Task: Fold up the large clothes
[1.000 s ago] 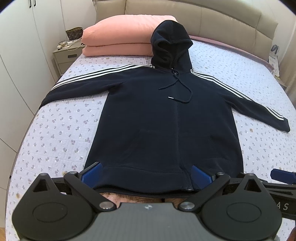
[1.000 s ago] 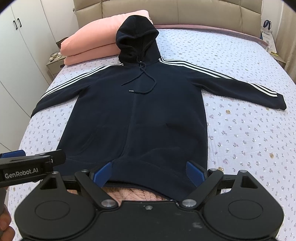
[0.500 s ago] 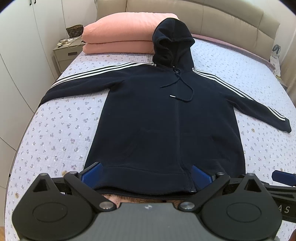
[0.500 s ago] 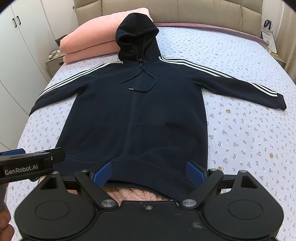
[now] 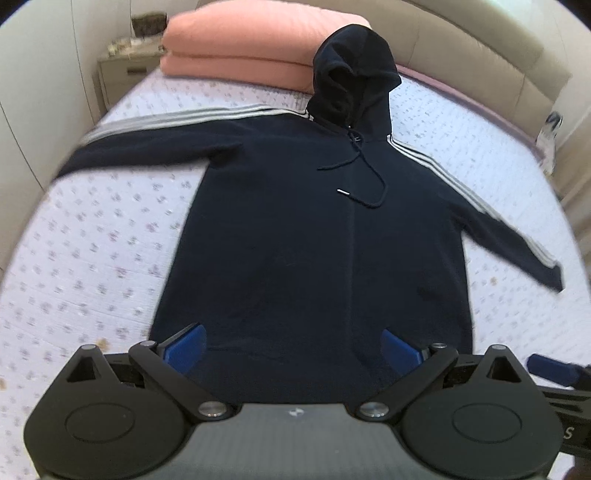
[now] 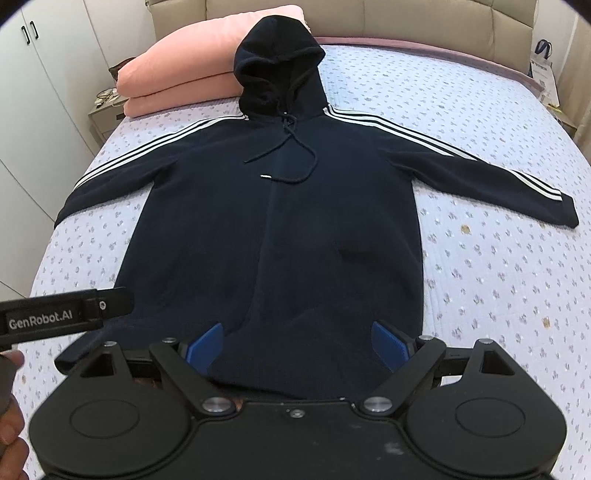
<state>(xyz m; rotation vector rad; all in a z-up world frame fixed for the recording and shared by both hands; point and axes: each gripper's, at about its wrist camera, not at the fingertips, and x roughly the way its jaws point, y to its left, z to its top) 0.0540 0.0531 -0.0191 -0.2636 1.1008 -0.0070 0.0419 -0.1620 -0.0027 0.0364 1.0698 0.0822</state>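
A dark navy hoodie (image 5: 317,236) with white sleeve stripes lies flat and face up on the bed, sleeves spread, hood toward the headboard; it also shows in the right wrist view (image 6: 280,236). My left gripper (image 5: 293,347) is open, its blue pads (image 5: 184,345) wide apart above the hem on the left side. My right gripper (image 6: 297,343) is open above the hem on the right side, pads (image 6: 388,345) wide apart. The left gripper's body (image 6: 62,317) shows at the left edge of the right wrist view. Neither gripper holds cloth.
The bed (image 6: 498,280) has a pale floral quilt. Folded pink bedding (image 5: 236,51) lies at the head, under the hood. A beige padded headboard (image 6: 424,18) runs behind. A nightstand (image 5: 125,70) and white wardrobe doors (image 6: 33,110) stand at the left.
Both grippers have moved forward and lower over the hoodie's hem. The left wrist view is blurred by motion. Both jaws stay open.
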